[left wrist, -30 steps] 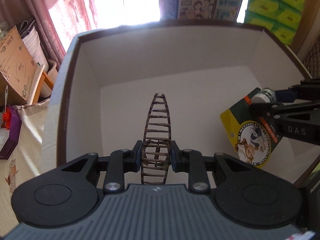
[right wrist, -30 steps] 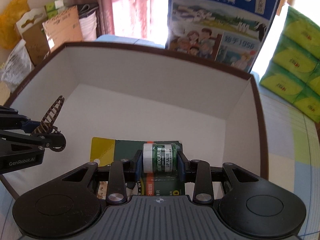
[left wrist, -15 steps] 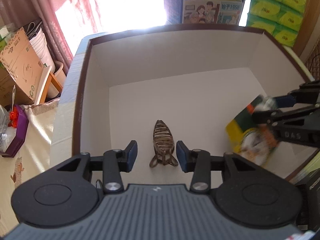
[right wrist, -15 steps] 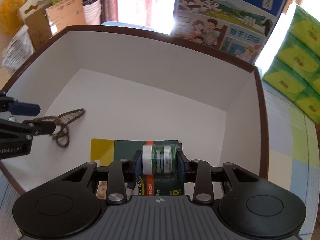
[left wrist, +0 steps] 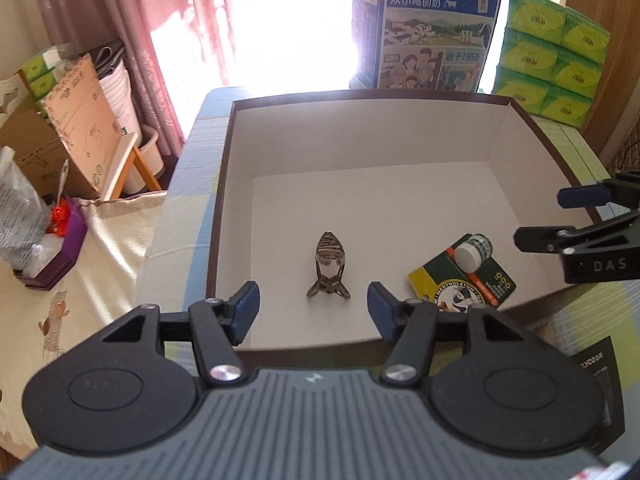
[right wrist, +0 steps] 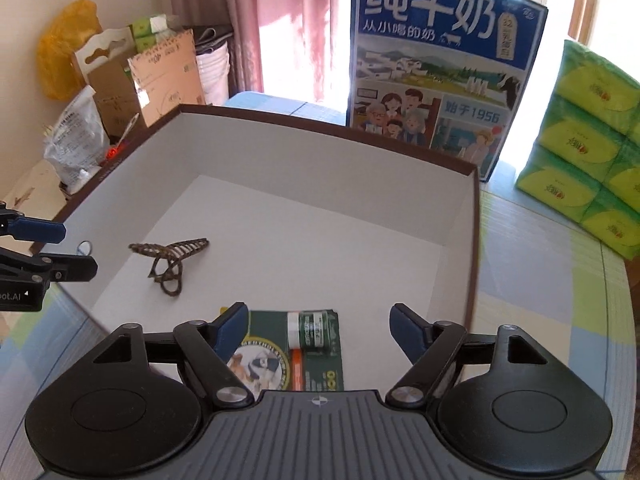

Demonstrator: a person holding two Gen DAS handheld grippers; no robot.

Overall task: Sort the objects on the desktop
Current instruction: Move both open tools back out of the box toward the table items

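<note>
- Brown-rimmed cardboard box with white inside [left wrist: 224, 184], open top, fills mid frame in both views; sits on a pastel checked tablecloth [right wrist: 540, 280].
- Tall blue milk carton with cartoon family print [left wrist: 432, 24] stands just behind the box's far wall, top centre. Stack of green tissue packs [right wrist: 592, 152] at upper right, beside the carton.
- Upper left in both views: pink curtain [left wrist: 160, 20] and brown cardboard cartons [left wrist: 76, 116], off the table.
- Left gripper [left wrist: 313, 312]: jaws wide apart, holding nothing, hovering over the box's near wall, bottom centre of left view.
- Right gripper [right wrist: 318, 330]: jaws wide apart, holding nothing, over the box's near right corner; its fingers [left wrist: 576, 196] enter the left view from the right edge.
- Green-and-yellow lip balm blister card with a small white-capped jar [left wrist: 464, 276] lies flat on the box floor, lower right of left view, directly under the right gripper's gap [right wrist: 308, 344].
- Brown striped claw hair clip [left wrist: 329, 270] lies on the box floor, just ahead of the left gripper, apart from the card; nothing lies between them.
</note>
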